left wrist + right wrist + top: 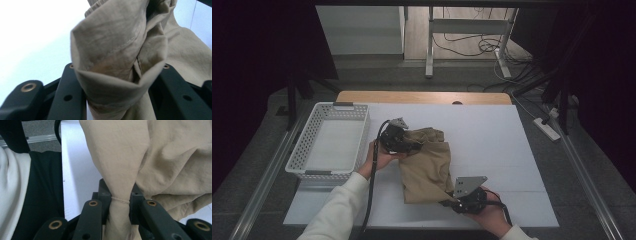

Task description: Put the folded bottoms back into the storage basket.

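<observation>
From the high view, the tan garment (428, 167) lies crumpled on the white table (502, 145), stretched between the two grippers: the left gripper (398, 140) bites into its far bunched end, and the right gripper (462, 202) has its near corner, close to the table's front edge. Off beyond the left gripper's outer side sits a white basket (331, 141), well apart from the cloth. The person's hand (379, 159) wraps under the left gripper, a pale sleeve (337, 210) trailing back. Over to the left gripper view, and the jaws are clamped on a thick fold of the garment (117, 57); the cloth swells out wide between and above the two black jaws, rolled over at its lower lip, with more fabric spilling away to the right of the jaws and bare white table (35, 37) to the left of them. Now the right gripper view: here the jaws are pinched in tight on a narrow gathered neck of the garment (120, 157), a seam line sitting right at the pinch, the cloth fanning out above the jaws and heaping to their right, with the table (77, 170) showing white to their left
</observation>
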Motion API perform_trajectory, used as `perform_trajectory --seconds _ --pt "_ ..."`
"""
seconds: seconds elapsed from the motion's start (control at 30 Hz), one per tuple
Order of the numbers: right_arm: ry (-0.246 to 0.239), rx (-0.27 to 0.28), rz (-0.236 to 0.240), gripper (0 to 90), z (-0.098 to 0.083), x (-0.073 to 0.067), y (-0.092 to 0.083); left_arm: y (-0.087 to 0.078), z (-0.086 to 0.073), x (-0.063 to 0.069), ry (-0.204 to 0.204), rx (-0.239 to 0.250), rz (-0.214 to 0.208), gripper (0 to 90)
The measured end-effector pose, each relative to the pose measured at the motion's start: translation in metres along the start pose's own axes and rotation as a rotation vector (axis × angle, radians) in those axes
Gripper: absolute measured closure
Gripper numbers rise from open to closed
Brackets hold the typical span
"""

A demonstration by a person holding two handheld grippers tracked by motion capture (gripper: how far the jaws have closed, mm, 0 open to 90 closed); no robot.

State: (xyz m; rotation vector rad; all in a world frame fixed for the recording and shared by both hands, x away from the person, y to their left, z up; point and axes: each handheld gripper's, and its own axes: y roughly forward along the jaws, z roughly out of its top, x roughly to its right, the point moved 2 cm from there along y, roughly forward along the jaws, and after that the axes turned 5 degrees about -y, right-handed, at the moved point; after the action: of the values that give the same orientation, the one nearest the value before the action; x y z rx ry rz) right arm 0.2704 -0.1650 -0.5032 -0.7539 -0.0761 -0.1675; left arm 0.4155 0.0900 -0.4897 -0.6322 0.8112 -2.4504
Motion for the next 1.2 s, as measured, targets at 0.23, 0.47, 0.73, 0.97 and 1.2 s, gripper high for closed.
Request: perform_trajectory --seconds 0.23,0.47,0.73,0.97,1.2 --pt "0.000 0.009 -0.001 77.7 0.001 0.000 0.000 -0.006 0.002 0.002 0.011 0.010 0.001 61.4" --pt "0.008 0.024 -0.004 77.6 0.001 0.000 -0.001 -0.010 0.004 0.005 0.019 0.015 0.008 61.4" --pt "0.009 0.047 -0.010 77.7 0.005 0.000 -0.002 -0.018 0.004 0.007 0.025 0.019 0.010 61.4" --pt "0.010 0.064 -0.014 77.6 0.007 0.000 -0.003 -0.027 0.005 0.010 0.024 0.030 0.013 61.5" --pt "0.017 0.080 -0.010 77.6 0.010 0.000 -0.004 -0.035 0.006 0.015 0.041 0.032 0.021 61.5"
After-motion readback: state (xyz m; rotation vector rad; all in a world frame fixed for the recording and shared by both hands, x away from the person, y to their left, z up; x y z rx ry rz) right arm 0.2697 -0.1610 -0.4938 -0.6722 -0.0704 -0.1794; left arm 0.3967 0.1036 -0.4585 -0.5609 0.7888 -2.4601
